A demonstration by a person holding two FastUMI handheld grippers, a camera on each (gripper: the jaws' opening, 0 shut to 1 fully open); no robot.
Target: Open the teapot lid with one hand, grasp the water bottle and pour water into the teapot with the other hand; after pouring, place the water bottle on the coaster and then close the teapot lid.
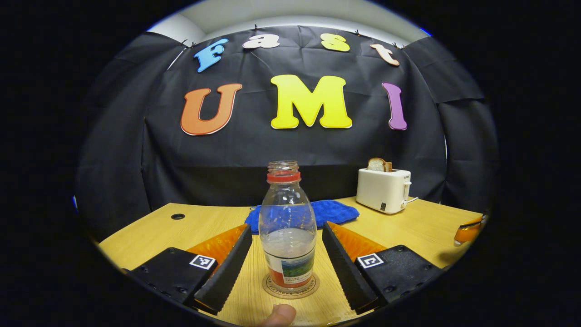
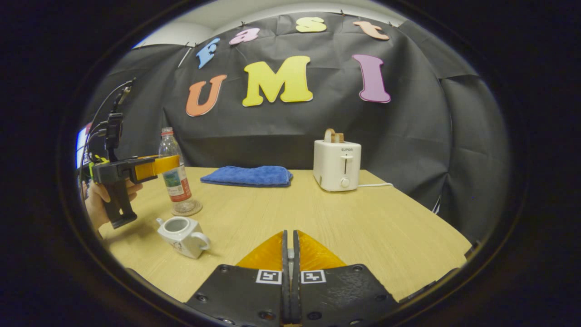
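The water bottle (image 1: 287, 227) stands upright on the coaster (image 1: 291, 288), uncapped, between the spread left claw (image 1: 287, 268) without touching it. Near the coaster sits the lidless teapot (image 2: 183, 235). The right claw (image 2: 289, 254) is pressed together, empty.

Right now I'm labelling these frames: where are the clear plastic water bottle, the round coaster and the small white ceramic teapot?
Clear plastic water bottle (image 1: 287, 222): left gripper view, mid-body.
Round coaster (image 1: 312, 289): left gripper view, rim right of the bottle's base.
Small white ceramic teapot (image 2: 181, 236): right gripper view, body below the lidless opening.

White toaster (image 2: 337, 165) holding bread (image 2: 332, 135) beside blue towel (image 2: 247, 176).
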